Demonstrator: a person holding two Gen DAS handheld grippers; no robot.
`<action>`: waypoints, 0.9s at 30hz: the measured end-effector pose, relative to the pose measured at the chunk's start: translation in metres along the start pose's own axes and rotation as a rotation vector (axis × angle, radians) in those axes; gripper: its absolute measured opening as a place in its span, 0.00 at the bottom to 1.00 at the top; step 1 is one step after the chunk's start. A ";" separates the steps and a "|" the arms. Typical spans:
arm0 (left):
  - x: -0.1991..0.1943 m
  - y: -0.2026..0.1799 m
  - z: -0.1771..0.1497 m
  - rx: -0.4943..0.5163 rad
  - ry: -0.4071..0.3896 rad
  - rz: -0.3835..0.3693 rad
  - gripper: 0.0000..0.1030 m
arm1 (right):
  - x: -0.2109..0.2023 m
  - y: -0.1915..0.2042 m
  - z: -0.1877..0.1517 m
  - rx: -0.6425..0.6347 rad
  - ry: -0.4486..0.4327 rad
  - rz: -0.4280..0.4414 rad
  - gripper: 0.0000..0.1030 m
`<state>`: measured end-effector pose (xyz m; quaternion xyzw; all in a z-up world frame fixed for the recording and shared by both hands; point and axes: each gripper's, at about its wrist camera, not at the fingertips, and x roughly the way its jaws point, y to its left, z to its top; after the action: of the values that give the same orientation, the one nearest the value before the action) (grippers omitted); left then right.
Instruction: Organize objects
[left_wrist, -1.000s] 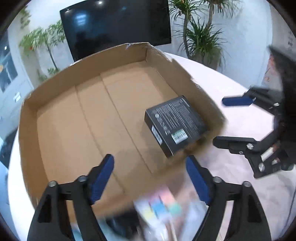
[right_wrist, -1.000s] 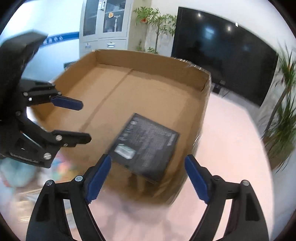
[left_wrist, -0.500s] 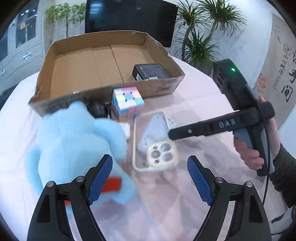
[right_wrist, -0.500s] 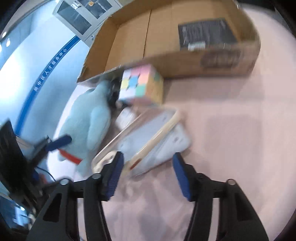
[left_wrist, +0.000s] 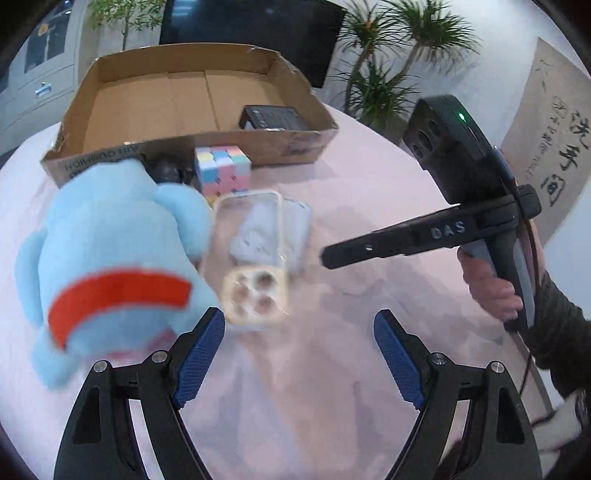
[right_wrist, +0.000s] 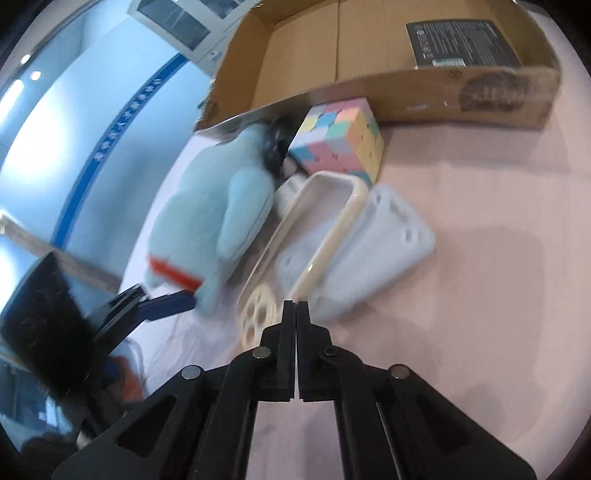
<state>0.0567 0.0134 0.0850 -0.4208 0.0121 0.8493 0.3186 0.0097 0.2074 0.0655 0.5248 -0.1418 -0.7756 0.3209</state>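
My left gripper (left_wrist: 299, 350) is open above the pink tablecloth, with nothing between its blue pads. A blue plush toy (left_wrist: 110, 258) with a red band lies just left of it. A beige-rimmed clear phone case (left_wrist: 255, 258) overlaps a pale grey case (right_wrist: 369, 258) just ahead. A pastel cube (left_wrist: 223, 173) stands against the cardboard box (left_wrist: 92, 162), which holds a black carton (left_wrist: 273, 118). My right gripper (right_wrist: 295, 306) is shut, its tips at the near end of the cases, and I see nothing pinched between them.
A dark round object (left_wrist: 166, 171) and a small white thing (right_wrist: 291, 188) sit between the plush and the cube. A hand (left_wrist: 491, 288) holds the right gripper at the right. Potted palms (left_wrist: 380, 74) and a dark screen (left_wrist: 251, 22) stand beyond the round table.
Both grippers drew back from over the box and sank toward the table, bringing the plush, cube and cases into view. The right jaws went from wide open to fully shut.
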 end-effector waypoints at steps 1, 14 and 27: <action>-0.002 -0.002 -0.005 0.008 0.004 0.001 0.81 | -0.004 0.001 -0.010 -0.024 0.008 -0.016 0.00; 0.055 -0.027 -0.002 0.314 0.001 0.369 0.80 | 0.007 -0.018 -0.014 0.084 -0.059 0.047 0.28; 0.029 -0.013 0.008 0.226 -0.050 0.364 0.17 | 0.016 -0.036 -0.006 0.140 -0.092 0.084 0.28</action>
<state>0.0455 0.0414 0.0722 -0.3522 0.1749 0.8962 0.2054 -0.0014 0.2256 0.0315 0.5035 -0.2322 -0.7729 0.3087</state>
